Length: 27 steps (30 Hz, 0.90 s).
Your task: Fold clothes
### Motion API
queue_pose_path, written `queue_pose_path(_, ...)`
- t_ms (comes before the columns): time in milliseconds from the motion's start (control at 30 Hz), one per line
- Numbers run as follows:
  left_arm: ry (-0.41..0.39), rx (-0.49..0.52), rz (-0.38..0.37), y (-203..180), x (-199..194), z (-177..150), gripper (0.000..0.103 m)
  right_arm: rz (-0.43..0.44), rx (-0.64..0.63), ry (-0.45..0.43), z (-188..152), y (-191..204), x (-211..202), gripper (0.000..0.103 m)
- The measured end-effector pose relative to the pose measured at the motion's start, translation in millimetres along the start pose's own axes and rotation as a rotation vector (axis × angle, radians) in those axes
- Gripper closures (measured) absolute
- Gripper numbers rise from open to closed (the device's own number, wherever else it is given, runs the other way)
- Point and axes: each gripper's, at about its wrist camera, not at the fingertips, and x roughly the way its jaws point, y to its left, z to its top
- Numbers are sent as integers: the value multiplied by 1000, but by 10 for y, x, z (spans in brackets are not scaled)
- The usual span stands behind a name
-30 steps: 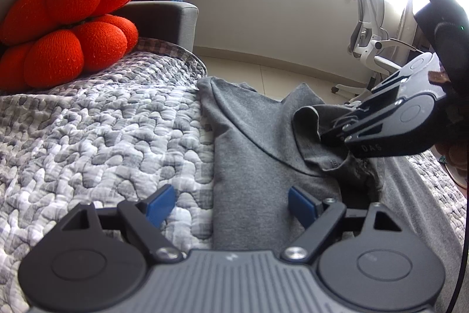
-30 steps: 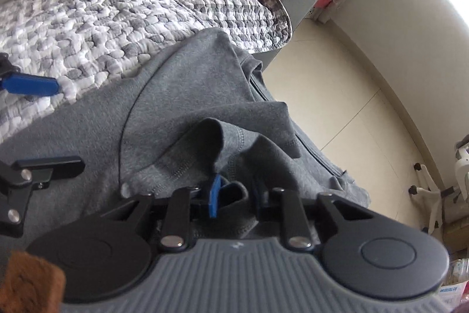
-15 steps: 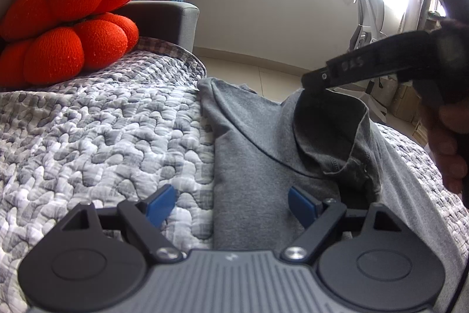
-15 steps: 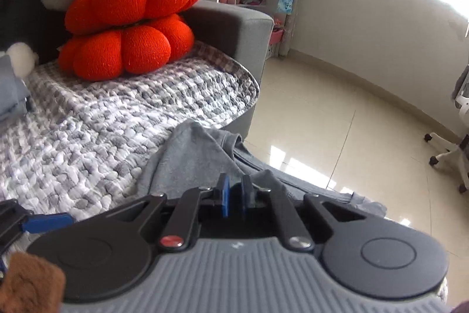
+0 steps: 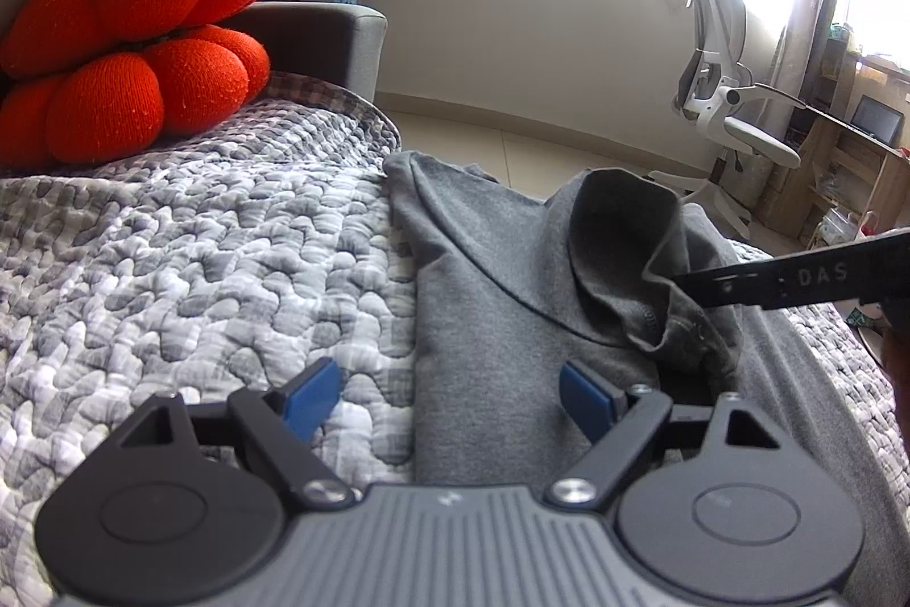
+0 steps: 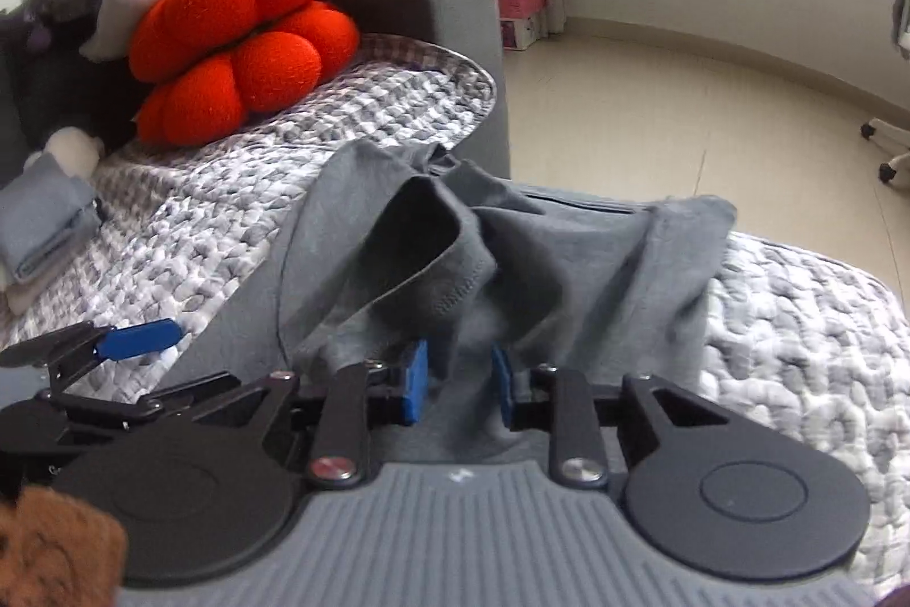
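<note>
A grey shirt (image 5: pixel 500 322) lies spread on the quilted cover (image 5: pixel 199 254), reaching its far edge. One sleeve fold (image 5: pixel 620 231) stands up, rumpled, on the shirt's right side. My left gripper (image 5: pixel 449 393) is open over the shirt's left edge, one pad above the quilt and one above the cloth. In the right wrist view the same shirt (image 6: pixel 597 265) fills the middle. My right gripper (image 6: pixel 458 388) is opening, with loose cloth of the raised fold in the gap and the pads not pressing it. Its finger (image 5: pixel 796 280) touches the fold's edge from the right.
Red puffy cushions (image 5: pixel 131 55) and a white pillow sit at the back left against a grey sofa arm (image 5: pixel 318 38). Folded blue-grey clothes (image 6: pixel 45 220) lie at the far left. Beyond the cover's edge are tiled floor and a white office chair (image 5: pixel 722 95).
My right gripper rolled upright and swung sideways with the sleeve fold. Its jaws went from shut on the fold to parted. The left gripper stayed still and open.
</note>
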Motion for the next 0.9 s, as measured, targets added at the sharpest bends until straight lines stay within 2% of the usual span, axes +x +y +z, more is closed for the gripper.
queue_pose_path(133, -2, -9, -4, 13, -8, -2, 17, -37, -108, 22, -6, 253, 258, 73)
queue_pose_path(200, -3, -12, -6, 16, -10, -3, 17, -59, -147, 26, 1, 310, 261, 74)
queue_pose_path(367, -3, -14, -7, 11, -6, -2, 17, 12, -59, -71, -13, 210, -173, 75)
queue_pose_path(433, -3, -13, -6, 12, -6, -1, 17, 17, -55, -37, -112, 183, -212, 75)
queue_pose_path(533, -1, -12, -4, 11, -1, 1, 17, -4, -76, 8, -342, 164, -26, 73)
queue_pose_path(567, 0, -11, -3, 11, -2, 2, 17, -3, -78, -5, -373, 165, -24, 72)
queue_pose_path(633, 2, -11, -4, 12, -4, 3, 17, -5, -38, -5, -347, 166, -110, 71)
queue_pose_path(700, 3, -12, -5, 14, -7, 4, 17, 34, 6, -37, -375, 157, -280, 70)
queue_pose_path(767, 6, -9, -3, 11, -9, 4, 17, 62, 9, -54, -491, 214, -481, 71)
queue_pose_path(900, 22, 14, 5, -12, -78, -29, 17, 126, 17, -19, -890, 307, -890, 71)
